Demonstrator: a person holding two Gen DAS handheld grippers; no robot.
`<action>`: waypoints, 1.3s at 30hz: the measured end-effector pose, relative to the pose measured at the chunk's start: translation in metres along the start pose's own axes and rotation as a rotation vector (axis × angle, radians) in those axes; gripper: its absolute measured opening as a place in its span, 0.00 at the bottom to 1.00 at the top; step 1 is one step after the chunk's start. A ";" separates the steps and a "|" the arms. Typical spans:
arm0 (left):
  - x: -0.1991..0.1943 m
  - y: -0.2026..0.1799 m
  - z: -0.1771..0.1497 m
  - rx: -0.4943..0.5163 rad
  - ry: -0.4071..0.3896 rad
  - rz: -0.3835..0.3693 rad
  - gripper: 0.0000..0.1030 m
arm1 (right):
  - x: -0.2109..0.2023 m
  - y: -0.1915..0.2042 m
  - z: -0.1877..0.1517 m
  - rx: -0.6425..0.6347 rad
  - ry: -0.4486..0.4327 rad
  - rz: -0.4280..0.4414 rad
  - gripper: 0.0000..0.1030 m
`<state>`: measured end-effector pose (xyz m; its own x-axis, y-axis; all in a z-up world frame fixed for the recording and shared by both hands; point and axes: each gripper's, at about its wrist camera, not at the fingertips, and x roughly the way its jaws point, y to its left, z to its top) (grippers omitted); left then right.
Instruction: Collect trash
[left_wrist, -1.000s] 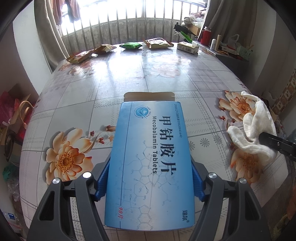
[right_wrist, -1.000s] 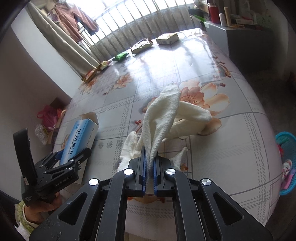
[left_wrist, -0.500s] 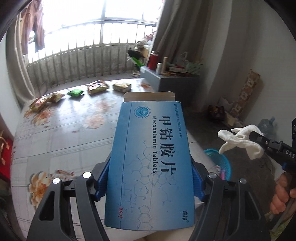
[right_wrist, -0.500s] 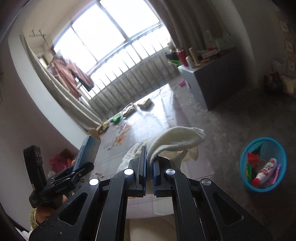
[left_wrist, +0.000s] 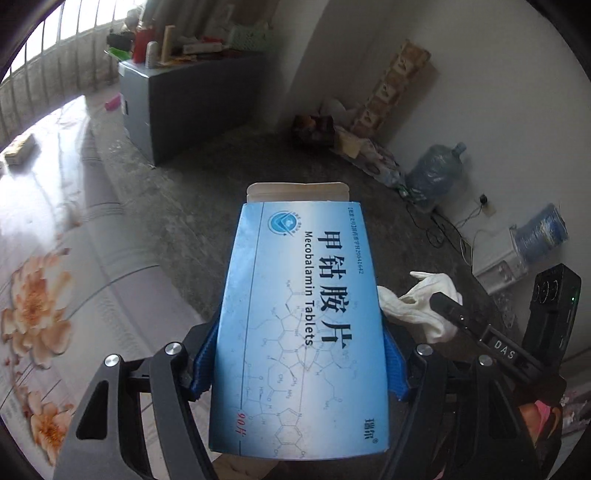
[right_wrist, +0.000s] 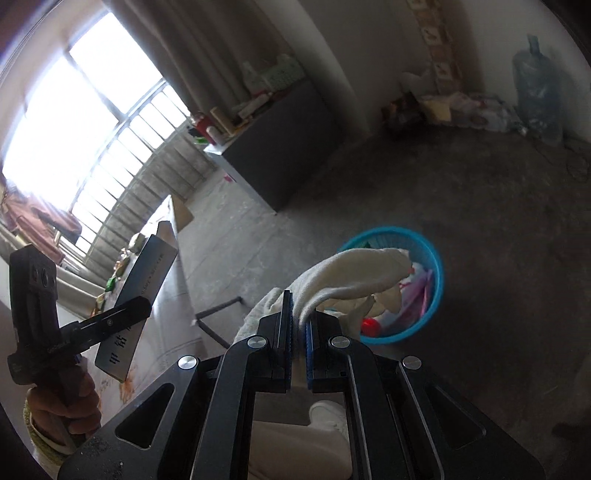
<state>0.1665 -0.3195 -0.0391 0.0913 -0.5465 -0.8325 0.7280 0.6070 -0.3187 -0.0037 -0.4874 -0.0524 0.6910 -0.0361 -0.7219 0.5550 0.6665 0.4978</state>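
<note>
A blue tablet box (left_wrist: 301, 325) with an open top flap is clamped by its sides between the blue pads of my left gripper (left_wrist: 299, 354), held in the air beyond the table edge. My right gripper (right_wrist: 299, 325) is shut on a crumpled white cloth (right_wrist: 354, 273), which hangs just above and left of a blue trash basket (right_wrist: 428, 295) on the floor. In the left wrist view the white cloth (left_wrist: 417, 306) and the right gripper (left_wrist: 448, 308) show to the right of the box. From the right wrist camera, the left gripper (right_wrist: 122, 317) with the tablet box (right_wrist: 136, 295) appears at the left.
The flower-patterned table (left_wrist: 55, 240) lies to the left, with a small box (left_wrist: 18, 149) on its far part. A grey cabinet (left_wrist: 184, 92) stands by the wall. Water jugs (left_wrist: 436, 173), cables and clutter line the far wall. The basket holds a bottle and wrappers (right_wrist: 406, 302).
Both grippers swung right, off the table and out over the floor, keeping their loads. The cloth was lifted from the tabletop and now hangs over the blue basket.
</note>
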 end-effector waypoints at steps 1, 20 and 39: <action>0.016 -0.005 0.006 0.008 0.027 0.001 0.68 | 0.012 -0.009 0.002 0.019 0.023 -0.009 0.04; 0.170 -0.025 0.044 0.042 0.207 0.051 0.89 | 0.163 -0.141 0.001 0.407 0.211 -0.130 0.52; -0.104 -0.011 -0.075 0.054 -0.280 0.095 0.94 | -0.042 0.026 -0.067 -0.234 -0.148 -0.202 0.92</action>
<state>0.0977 -0.2263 0.0169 0.3389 -0.6311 -0.6978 0.7417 0.6355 -0.2145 -0.0490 -0.4187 -0.0416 0.6469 -0.2813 -0.7088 0.5783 0.7868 0.2155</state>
